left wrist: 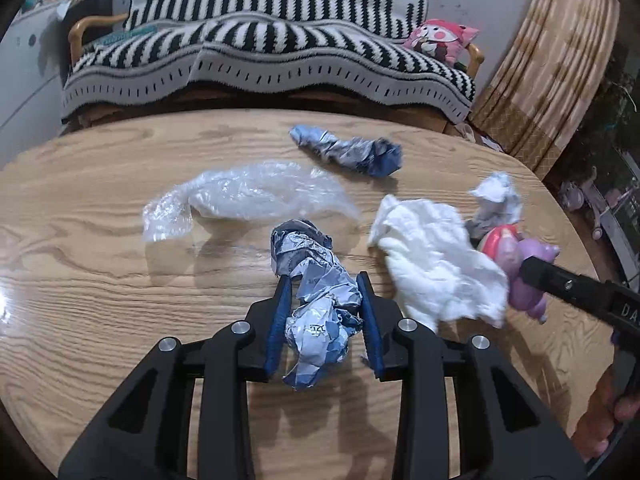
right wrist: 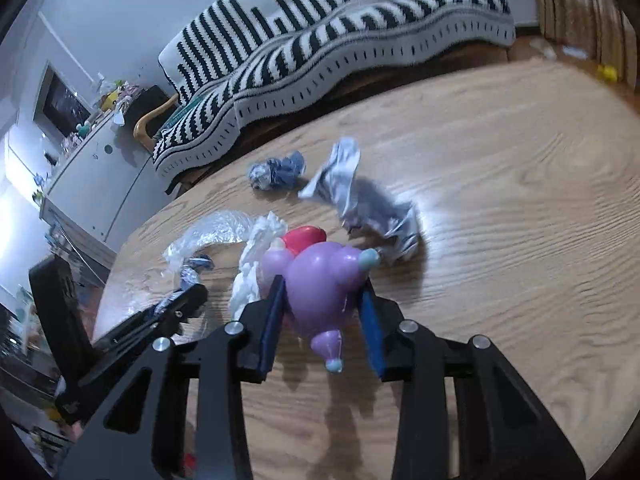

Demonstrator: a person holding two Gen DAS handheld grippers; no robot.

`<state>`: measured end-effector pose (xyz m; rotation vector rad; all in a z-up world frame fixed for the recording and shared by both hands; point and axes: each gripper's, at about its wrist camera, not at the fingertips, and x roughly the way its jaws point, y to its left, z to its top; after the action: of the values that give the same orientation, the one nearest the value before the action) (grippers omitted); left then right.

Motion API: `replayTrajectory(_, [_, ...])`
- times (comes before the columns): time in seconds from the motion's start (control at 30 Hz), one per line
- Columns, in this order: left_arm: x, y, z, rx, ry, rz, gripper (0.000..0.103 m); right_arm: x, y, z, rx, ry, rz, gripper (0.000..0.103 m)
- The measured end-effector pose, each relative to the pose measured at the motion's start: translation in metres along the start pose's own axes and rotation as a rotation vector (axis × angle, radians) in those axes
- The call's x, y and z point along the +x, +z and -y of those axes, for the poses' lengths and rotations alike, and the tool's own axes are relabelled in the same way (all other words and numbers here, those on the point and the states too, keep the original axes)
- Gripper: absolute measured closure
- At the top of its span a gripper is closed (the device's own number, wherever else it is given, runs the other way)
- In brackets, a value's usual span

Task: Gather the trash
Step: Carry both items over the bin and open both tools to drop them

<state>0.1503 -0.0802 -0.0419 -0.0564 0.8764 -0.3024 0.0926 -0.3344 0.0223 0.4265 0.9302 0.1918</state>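
**Gripping paper and toy over a littered table**

Clamping a crumpled blue-grey paper wad point(left wrist: 316, 304) in the left gripper point(left wrist: 325, 320), jaws closed most of the way and pressing it from both sides, low centre of the left wrist view. Wad long, reaching past the fingertips toward mid-frame, so probably seized at its near end for a lift.

Pinching a purple toy figure point(right wrist: 324, 292) in the right gripper point(right wrist: 323, 312), jaws part-closed against its round body, red cap pointing away, centre of the right wrist view. Hardly trash by the look of it; perhaps held to get it clear of the litter, though purpose cannot be told.

Lying loose on the wooden table point(left wrist: 100, 280): a clear plastic bag point(left wrist: 248, 196) left of centre, a white tissue point(left wrist: 432, 256) right of centre and touching the toy, a second blue paper wad point(left wrist: 348, 150) near the far edge, a pale crumpled wrapper point(left wrist: 496, 196) at right. No bin visible in either view. Striped sofa throw point(left wrist: 264, 52) across the upper frame, beyond the table.

Judged: collection barely under way, most pieces not yet gathered.
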Motion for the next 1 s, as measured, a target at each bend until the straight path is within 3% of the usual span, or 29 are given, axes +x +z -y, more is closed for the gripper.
replayTrajectory(0.17, [-0.032,-0.001,0.023,-0.006,0.017,0.038,0.071,-0.052,0.0,0.002,-0.051,-0.041,0.066,0.067])
replayTrajectory(0.43, [-0.054,-0.009,0.128,0.092,-0.098,0.084,0.071,-0.12,-0.018,0.049,-0.062,-0.085,0.067,0.067])
replayTrajectory(0.77, [-0.058,-0.039,0.282,0.266,-0.322,0.059,0.071,-0.223,-0.059,0.183,0.108,-0.178,0.107,0.067])
replayTrajectory(1.0, [-0.06,-0.087,0.386,0.411,-0.457,0.012,0.071,-0.305,-0.113,0.276,0.252,-0.338,0.163,0.067])
